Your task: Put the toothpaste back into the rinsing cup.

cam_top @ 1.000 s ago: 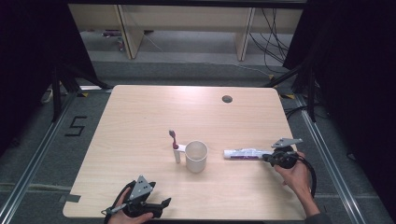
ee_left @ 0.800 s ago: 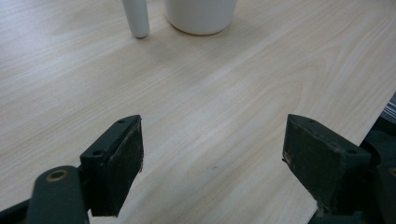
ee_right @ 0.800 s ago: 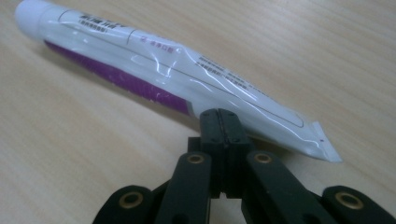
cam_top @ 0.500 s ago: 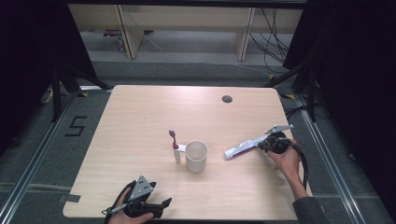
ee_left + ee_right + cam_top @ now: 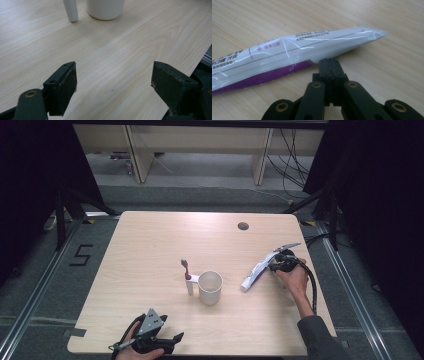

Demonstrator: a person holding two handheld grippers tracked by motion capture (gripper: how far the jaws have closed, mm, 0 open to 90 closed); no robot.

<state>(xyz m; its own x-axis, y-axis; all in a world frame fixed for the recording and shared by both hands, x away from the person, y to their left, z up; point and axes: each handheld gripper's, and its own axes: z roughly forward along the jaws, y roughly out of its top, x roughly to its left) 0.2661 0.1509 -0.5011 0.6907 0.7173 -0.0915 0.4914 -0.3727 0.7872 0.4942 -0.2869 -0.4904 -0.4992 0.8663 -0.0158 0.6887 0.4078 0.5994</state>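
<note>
surface: light wood-grain table (image 5: 150, 250), rounded corners, dark round hole (image 5: 243, 226) near the far edge.
room: grey floor, a "5" taped on it (image 5: 81, 255) left of the table; black curtains both sides; pale bench legs and loose cables beyond the far edge.
tube location: toothpaste tube (image 5: 258, 272) on the right half of the table, right of the white cup (image 5: 210, 287), well apart from it.
tube axis: long axis diagonal in the high view; blunt end points toward the cup and the near side, flat crimped end points toward the far right, at the gripper.
tube attitude: cannot tell from the high view whether it lies flat or hangs lifted at the gripper end.
right gripper (image 5: 278, 262): jaws closed together, pinching the lower edge of the tube near its crimped end.
left gripper (image 5: 172, 340): at the near-left edge of the table, jaws spread wide, nothing between them.
toothbrush (image 5: 188, 276): upright just left of the cup, head up, white handle.
right gripper view adds: tube (image 5: 294, 52) is white with a purple stripe and printed text; the pinch point is visible.
left gripper view adds: bases of the cup (image 5: 105, 9) and brush handle (image 5: 70, 10) on the wood ahead, plus the table's edge at right.
high view adds: full layout, both hands, trailing cable on the right.
</note>
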